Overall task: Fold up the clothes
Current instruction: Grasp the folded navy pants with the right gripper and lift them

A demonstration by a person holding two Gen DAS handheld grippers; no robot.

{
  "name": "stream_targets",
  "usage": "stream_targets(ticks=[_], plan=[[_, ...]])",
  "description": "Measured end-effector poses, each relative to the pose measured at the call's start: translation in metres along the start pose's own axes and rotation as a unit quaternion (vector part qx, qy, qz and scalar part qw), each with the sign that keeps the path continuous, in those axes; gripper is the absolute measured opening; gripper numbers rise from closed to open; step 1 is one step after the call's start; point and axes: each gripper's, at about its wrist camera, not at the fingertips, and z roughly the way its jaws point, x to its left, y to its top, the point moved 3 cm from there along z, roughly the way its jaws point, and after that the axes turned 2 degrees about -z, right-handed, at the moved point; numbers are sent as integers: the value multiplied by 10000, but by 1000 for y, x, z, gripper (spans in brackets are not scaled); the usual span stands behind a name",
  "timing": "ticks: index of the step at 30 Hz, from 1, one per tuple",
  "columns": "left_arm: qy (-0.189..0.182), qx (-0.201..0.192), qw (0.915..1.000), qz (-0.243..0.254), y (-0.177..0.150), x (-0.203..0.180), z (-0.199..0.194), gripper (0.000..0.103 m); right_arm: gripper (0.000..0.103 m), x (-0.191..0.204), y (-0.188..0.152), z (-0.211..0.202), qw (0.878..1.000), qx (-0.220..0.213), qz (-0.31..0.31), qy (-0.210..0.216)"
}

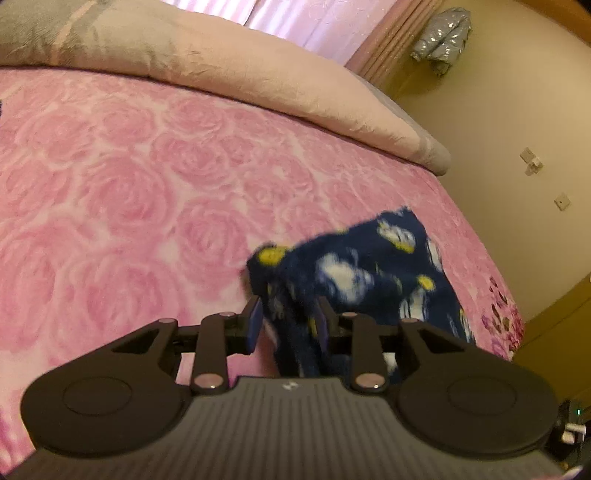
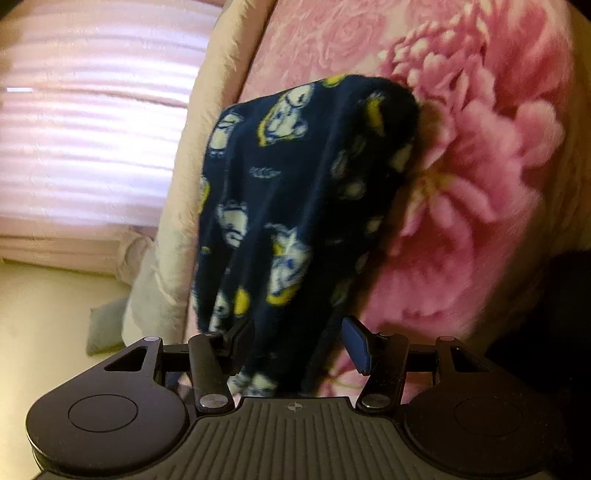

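Navy fleece garment, white-and-yellow cartoon print [image 1: 369, 273], lies bunched on pink rose-pattern bedspread [image 1: 129, 192], near bed edge, below beige quilt roll [image 1: 258, 74].

Left gripper [image 1: 288, 317]: jaws part-open, fabric fold between the pads; pads seem not pressing. No firm hold, judged.

Right gripper [image 2: 297, 341]: jaws about half-open, cloth passing between; right pad clear of fabric.

Garment runs straight ahead of both grippers, long axis roughly along right gripper's pointing line. Both equally near. Regrasp probably needed before next fold.

pink rose-print bed [image 1: 129, 192], beige quilt [image 1: 258, 70], lit pink curtains [image 1: 306, 22], cream wall [image 1: 509, 110].
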Motion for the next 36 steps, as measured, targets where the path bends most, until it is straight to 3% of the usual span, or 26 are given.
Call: stream_targets(ticks=[3, 8, 15, 18, 23, 29, 36], plan=[[-188, 203, 9993, 236, 33, -12, 26, 25, 57, 3, 9, 6, 9996, 141, -213, -136], [-114, 887, 9948, 481, 81, -47, 65, 25, 57, 18, 23, 11, 9982, 345, 163, -457], [56, 1826, 9828, 278, 124, -81, 69, 27, 57, 68, 33, -15, 9914, 138, 808, -1017], [-49, 2195, 9740, 555, 135, -85, 76, 31, 57, 83, 28, -27, 9865, -51, 1079, -1230], [-182, 2821, 9529, 1100, 131, -65, 106, 31, 57, 94, -3, -27, 9782, -678, 1552, -1204], [-409, 3349, 9289, 1526, 119, -33, 122, 31, 57, 90, -59, 2, 9578, -1398, 2214, -1186], [-978, 3596, 9209, 1144, 114, -16, 141, 31, 57, 86, -75, 21, 9478, -2014, 2193, -1138]])
